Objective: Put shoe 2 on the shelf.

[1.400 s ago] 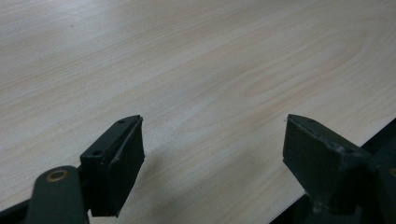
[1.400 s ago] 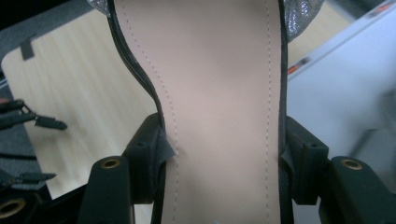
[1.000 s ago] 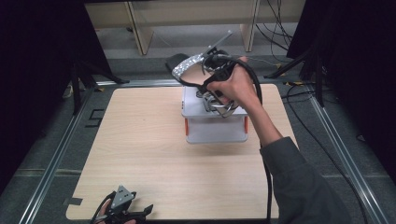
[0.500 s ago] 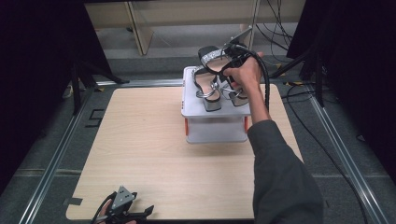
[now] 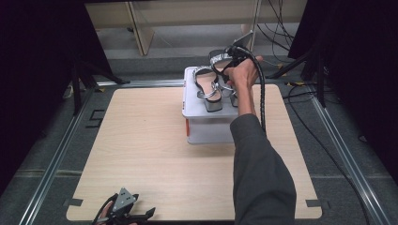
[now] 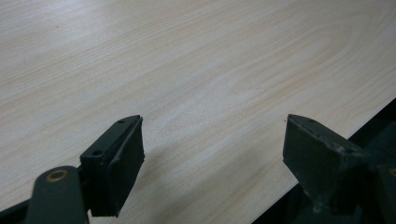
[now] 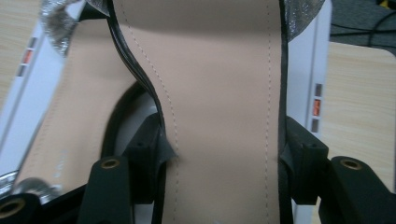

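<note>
Two silver-strapped sandals with beige insoles lie side by side on top of a white box [image 5: 211, 129] at the far middle of the table. The left sandal [image 5: 209, 86] lies free. My right gripper [image 5: 231, 75], held from above by a hand, is shut on the right sandal [image 5: 219, 58]. In the right gripper view both jaws of that gripper [image 7: 224, 149] press the edges of that sandal's insole [image 7: 219, 70], with the other sandal [image 7: 70, 107] beside it. My left gripper [image 5: 141, 216] rests open at the table's near left edge; nothing lies between its fingers [image 6: 212, 135].
The wooden table [image 5: 141, 140] spreads around the box. A black cable [image 5: 263, 103] trails from the right gripper along the person's sleeve [image 5: 263, 178]. Metal rails and more cables run along the table's sides. Shelf legs stand behind the table.
The right gripper has carried the sandal from above the box's front towards its far right and brought it down beside the other sandal. The left gripper has stayed put.
</note>
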A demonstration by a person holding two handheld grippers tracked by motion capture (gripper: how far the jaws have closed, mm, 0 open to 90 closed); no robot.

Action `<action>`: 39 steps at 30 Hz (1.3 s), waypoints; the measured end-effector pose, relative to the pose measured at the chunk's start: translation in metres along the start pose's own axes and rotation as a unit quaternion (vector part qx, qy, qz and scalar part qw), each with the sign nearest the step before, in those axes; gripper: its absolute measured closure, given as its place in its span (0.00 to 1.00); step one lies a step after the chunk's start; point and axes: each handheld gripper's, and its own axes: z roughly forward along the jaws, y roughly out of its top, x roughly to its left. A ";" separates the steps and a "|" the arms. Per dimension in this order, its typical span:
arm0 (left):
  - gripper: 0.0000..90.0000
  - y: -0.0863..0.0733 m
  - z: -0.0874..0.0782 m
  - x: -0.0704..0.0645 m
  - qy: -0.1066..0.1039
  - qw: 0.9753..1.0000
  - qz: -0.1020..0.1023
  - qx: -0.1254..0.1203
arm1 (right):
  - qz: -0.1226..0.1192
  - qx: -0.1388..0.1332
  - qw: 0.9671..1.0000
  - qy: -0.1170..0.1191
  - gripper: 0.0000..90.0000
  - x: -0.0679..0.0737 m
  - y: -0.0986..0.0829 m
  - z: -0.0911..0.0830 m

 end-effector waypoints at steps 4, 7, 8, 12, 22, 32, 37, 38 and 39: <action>0.22 -0.001 0.000 -0.003 -0.005 1.000 -0.012 -0.004 | 0.016 0.007 1.000 -0.016 0.47 -0.007 -0.002 0.008; 0.22 0.000 0.001 -0.002 -0.006 1.000 -0.009 -0.003 | 0.024 0.014 0.999 -0.019 0.47 -0.009 -0.004 0.014; 0.22 0.000 0.001 0.000 -0.001 1.000 0.010 0.005 | 0.028 0.017 0.999 -0.017 0.47 -0.010 -0.005 0.018; 0.22 0.000 0.001 -0.002 -0.005 1.000 -0.012 -0.002 | 0.049 0.020 0.998 -0.018 0.47 -0.009 -0.005 0.019; 0.23 0.000 0.000 -0.002 0.000 1.000 -0.001 0.001 | 0.048 0.028 0.997 -0.046 0.46 -0.010 -0.005 0.024; 0.22 0.000 0.000 -0.002 -0.004 1.000 0.000 -0.001 | 0.082 0.027 0.996 -0.005 0.34 -0.012 -0.010 0.023; 0.23 0.000 0.000 0.000 -0.004 1.000 0.011 0.004 | 0.103 0.029 0.994 0.015 0.27 -0.009 -0.011 0.018; 0.22 0.000 0.000 -0.001 -0.001 1.000 0.002 0.002 | 0.104 0.028 0.994 0.020 0.27 -0.009 -0.012 0.016; 0.22 0.000 0.000 -0.001 -0.004 1.000 0.000 0.003 | 0.106 0.032 0.994 0.023 0.26 -0.008 -0.012 0.014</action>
